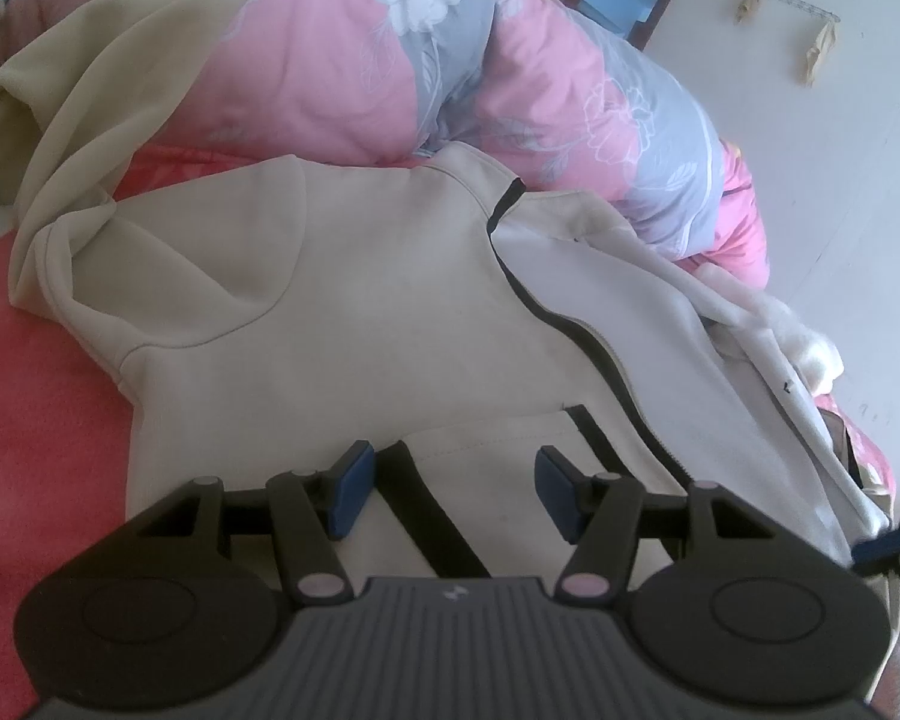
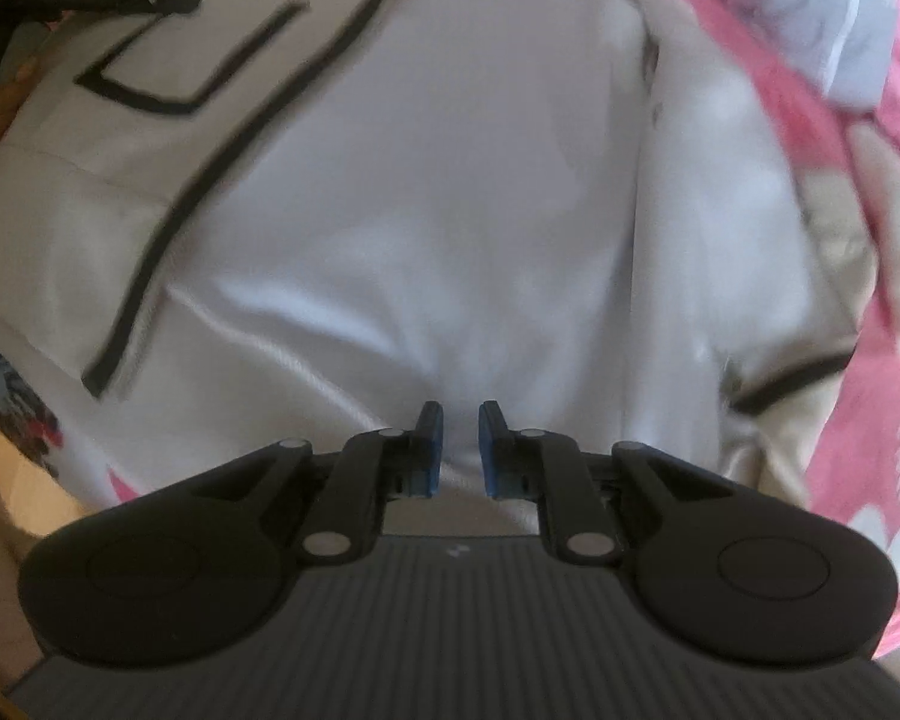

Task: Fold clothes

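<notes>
Left claw (image 1: pixel 447 492) spread over my cream zip hoodie (image 1: pixel 354 300) on the bed, right claw (image 2: pixel 461 447) nearly pressed together, holding nothing I could see.

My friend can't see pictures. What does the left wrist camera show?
A cream zip-up hoodie with black trim lies spread on a red blanket, hood to the left and its zipper side flopped open on the right. The left tool hovers over the hem, its blue pads apart with nothing between them. A pink and grey flowered quilt is bunched up behind.
</notes>
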Demonstrator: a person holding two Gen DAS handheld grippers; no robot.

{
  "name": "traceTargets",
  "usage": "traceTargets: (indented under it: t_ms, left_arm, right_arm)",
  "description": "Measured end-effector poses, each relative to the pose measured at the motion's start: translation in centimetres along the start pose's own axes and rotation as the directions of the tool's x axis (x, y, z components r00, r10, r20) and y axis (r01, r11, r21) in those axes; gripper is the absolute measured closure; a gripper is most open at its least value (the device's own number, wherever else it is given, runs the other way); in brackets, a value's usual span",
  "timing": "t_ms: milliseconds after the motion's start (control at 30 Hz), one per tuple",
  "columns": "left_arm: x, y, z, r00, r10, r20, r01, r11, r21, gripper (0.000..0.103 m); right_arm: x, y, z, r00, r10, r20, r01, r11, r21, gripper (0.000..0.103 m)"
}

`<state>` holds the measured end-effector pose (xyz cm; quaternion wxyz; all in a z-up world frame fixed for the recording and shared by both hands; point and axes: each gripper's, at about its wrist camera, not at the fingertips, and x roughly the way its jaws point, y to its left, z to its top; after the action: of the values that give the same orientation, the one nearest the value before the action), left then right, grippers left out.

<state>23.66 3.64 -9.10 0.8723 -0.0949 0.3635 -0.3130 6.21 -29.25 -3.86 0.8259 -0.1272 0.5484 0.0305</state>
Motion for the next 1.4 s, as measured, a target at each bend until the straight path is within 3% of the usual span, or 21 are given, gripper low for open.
traceTargets:
  t_ms: [167,400,533,700,800,900,933,1000,1033,1200,1400]
  left_arm:
    - [0.1,0.0,0.1,1.0,-0.002,0.0,0.002,1.0,-0.003,0.042]
    - [0.1,-0.1,0.1,1.0,0.002,-0.001,-0.002,1.0,-0.001,0.042]
    - [0.1,-0.2,0.1,1.0,0.006,-0.001,-0.006,1.0,0.002,0.042]
    - [0.1,-0.2,0.1,1.0,0.006,-0.002,-0.006,1.0,0.0,0.042]
    - [0.1,-0.2,0.1,1.0,0.007,-0.002,-0.007,1.0,0.001,0.042]
    - [0.1,-0.2,0.1,1.0,0.006,-0.002,-0.006,1.0,0.0,0.042]
    - [0.1,-0.2,0.1,1.0,0.006,-0.003,-0.006,1.0,0.0,0.042]
    - [0.1,-0.2,0.1,1.0,0.007,-0.003,-0.007,1.0,0.001,0.042]
    - [0.1,-0.3,0.1,1.0,0.009,-0.004,-0.009,1.0,0.003,0.041]
    - [0.0,-0.4,0.0,1.0,0.013,-0.002,-0.013,1.0,0.006,0.041]
    - [-0.3,0.2,0.2,1.0,-0.007,0.013,0.008,0.998,-0.055,0.041]
  right_arm:
    - [0.2,0.6,2.3,0.974,0.118,0.195,-0.122,0.992,0.009,0.091]
    - [1.5,-1.8,-3.6,0.944,0.244,0.222,-0.291,0.933,0.211,0.091]
    - [-0.1,-1.8,-3.8,0.944,0.239,0.229,-0.288,0.935,0.209,0.09]
    - [-0.2,-3.4,0.2,0.901,0.212,0.379,-0.321,0.913,0.253,0.089]
    - [2.5,-5.7,2.2,0.891,0.181,0.416,-0.346,0.865,0.364,0.089]
    - [6.3,-8.6,2.7,0.929,0.086,0.36,-0.286,0.785,0.549,0.09]
    - [7.0,-9.3,2.7,0.932,0.067,0.355,-0.28,0.755,0.593,0.094]
    - [7.1,-10.2,2.1,0.916,0.065,0.397,-0.33,0.684,0.65,0.092]
    - [6.8,-10.3,2.0,0.909,0.06,0.414,-0.344,0.669,0.659,0.09]
    - [3.0,-7.0,3.0,0.858,0.092,0.506,-0.408,0.72,0.561,0.083]
    - [2.1,1.0,6.9,0.781,0.311,0.542,-0.545,0.763,0.347,0.082]
